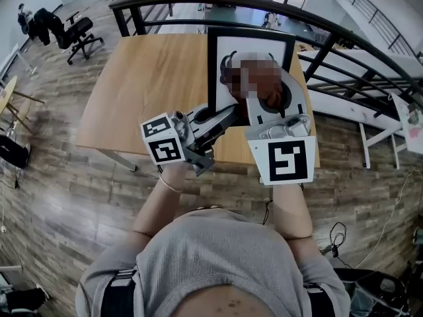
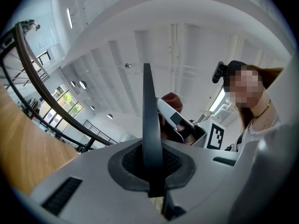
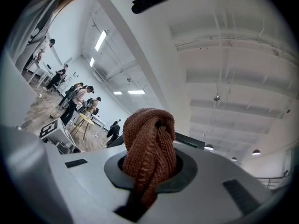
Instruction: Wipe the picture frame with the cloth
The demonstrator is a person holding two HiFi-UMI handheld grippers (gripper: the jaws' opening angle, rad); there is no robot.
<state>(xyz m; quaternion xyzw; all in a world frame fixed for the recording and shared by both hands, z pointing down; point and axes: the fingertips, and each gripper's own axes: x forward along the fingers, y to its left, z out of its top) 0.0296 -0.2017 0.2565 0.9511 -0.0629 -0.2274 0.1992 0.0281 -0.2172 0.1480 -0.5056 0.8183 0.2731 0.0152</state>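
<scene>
Step in hand, as I read it: the wipe itself, with the hold and the cloth both already set up. The left gripper (image 1: 223, 115) has its jaws clamped on the picture frame (image 1: 254, 45). In the left gripper view the frame's thin dark edge stands upright in the slot between them, pinched tight with no gap showing. The right gripper (image 1: 266, 101) has its jaws closed on the cloth (image 3: 149, 139), a rust-brown knitted wad that bulges out past the tips. From the head view the frame is held up off the wooden table (image 1: 152, 84), gripped at its lower left edge. It is tilted so that its face looks back toward me, with the dark border and white mat visible at the top. The cloth sits over the middle-right of that face (a mosaic patch covers part of this spot, so I cannot confirm actual contact). The frame is therefore inside the left jaws and just ahead of the right ones, with only the wad between the right tips and the glass. Next move, in my judgement: drag the cloth across the face in steady passes, using light pressure so the frame does not pivot in the one-edge pinch. Keep the left hold firm throughout. Watch that the cloth does not work loose from the right jaws, and that the hard tips stay off the glass.
</scene>
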